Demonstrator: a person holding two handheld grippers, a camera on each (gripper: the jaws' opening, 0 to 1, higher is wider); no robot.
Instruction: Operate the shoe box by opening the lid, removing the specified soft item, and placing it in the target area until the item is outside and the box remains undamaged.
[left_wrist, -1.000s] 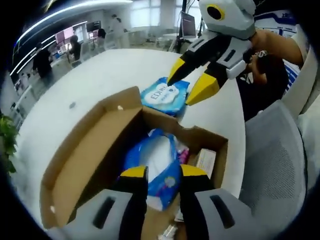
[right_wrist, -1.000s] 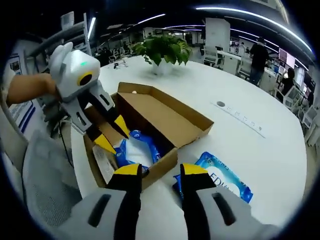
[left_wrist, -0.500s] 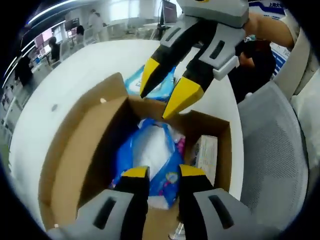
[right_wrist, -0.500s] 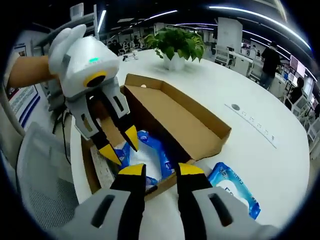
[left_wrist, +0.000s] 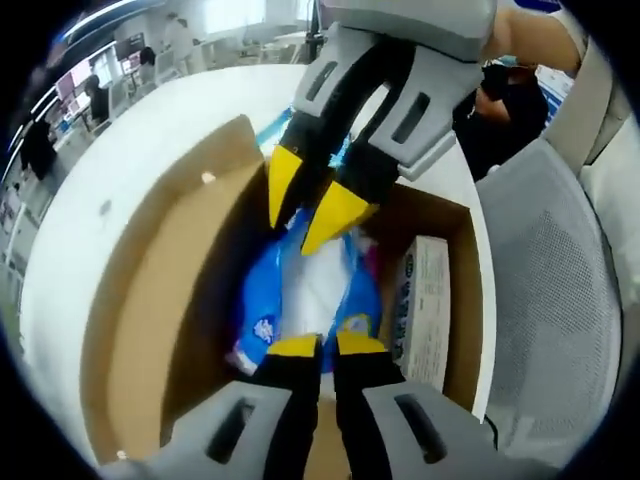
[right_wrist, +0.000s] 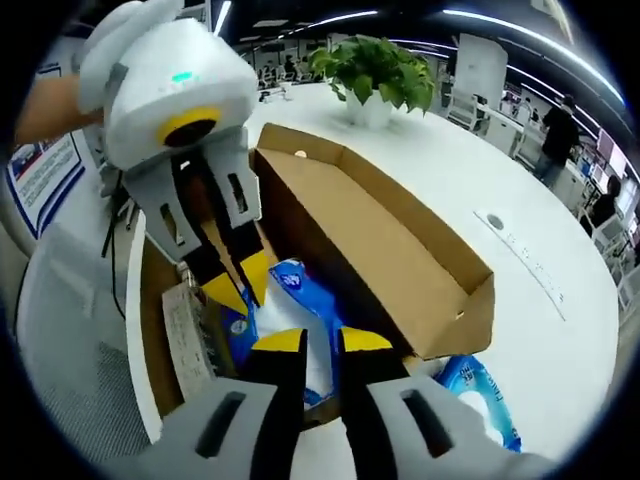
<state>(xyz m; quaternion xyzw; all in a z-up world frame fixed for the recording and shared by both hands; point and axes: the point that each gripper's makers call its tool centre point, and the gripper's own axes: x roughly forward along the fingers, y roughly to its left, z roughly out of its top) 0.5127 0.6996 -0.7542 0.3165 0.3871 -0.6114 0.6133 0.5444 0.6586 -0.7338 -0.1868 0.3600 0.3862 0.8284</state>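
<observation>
An open cardboard shoe box (left_wrist: 150, 300) (right_wrist: 380, 240) lies on a white round table, its lid folded back. Inside lies a soft blue-and-white wipes pack (left_wrist: 305, 290) (right_wrist: 300, 300). My left gripper (left_wrist: 327, 347) (right_wrist: 240, 285) is down in the box at one end of the pack, jaws drawn close on its edge. My right gripper (right_wrist: 322, 341) (left_wrist: 310, 200) reaches in from the opposite end, its yellow tips narrowed on the pack as well. The two grippers face each other over the box.
A small white carton (left_wrist: 420, 310) (right_wrist: 185, 340) lies in the box beside the pack. A second blue wipes pack (right_wrist: 480, 400) rests on the table outside the box. A potted plant (right_wrist: 375, 70) stands further along the table. A grey mesh chair (left_wrist: 550, 300) is beside it.
Both grippers have dropped from above the box into it, towards the pack. The jaws of each have narrowed from wide open to almost together on the pack's ends.
</observation>
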